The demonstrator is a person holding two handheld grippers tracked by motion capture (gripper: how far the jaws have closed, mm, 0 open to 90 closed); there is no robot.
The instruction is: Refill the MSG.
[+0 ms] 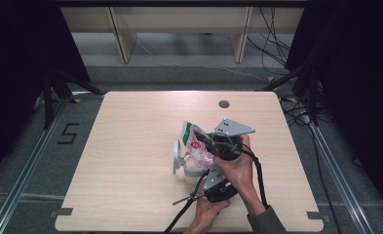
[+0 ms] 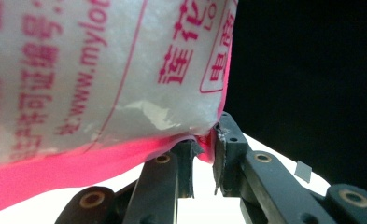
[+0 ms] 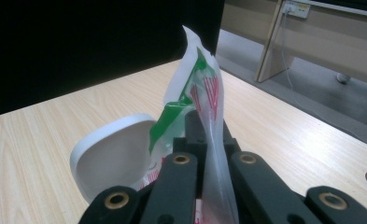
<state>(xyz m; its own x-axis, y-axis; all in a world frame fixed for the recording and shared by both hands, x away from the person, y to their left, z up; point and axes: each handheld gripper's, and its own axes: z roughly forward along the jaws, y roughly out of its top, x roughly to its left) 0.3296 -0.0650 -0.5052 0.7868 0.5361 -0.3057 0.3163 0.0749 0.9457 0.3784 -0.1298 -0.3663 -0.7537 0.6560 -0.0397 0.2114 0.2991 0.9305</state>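
A clear plastic bag [image 1: 195, 141] with red print, a green top and a pink bottom seam hangs tilted over a white tub [image 1: 194, 171], whose lid [image 1: 177, 157] stands open at the left. My right gripper [image 1: 201, 136], under its grey plate, is shut on the bag's upper film [image 3: 202, 88]; the lid [image 3: 111, 158] shows behind its jaws. My left gripper [image 1: 206, 163] comes up from below, held in the nearer hand. In the left gripper view it [image 2: 204, 145] is shut on the pink corner seam of the bag [image 2: 102, 70].
The pale wooden table [image 1: 130, 146] has a round cable hole [image 1: 223, 104] near its far edge. Black cables trail from both grippers toward the near edge. Wooden furniture legs and floor cables lie beyond the table.
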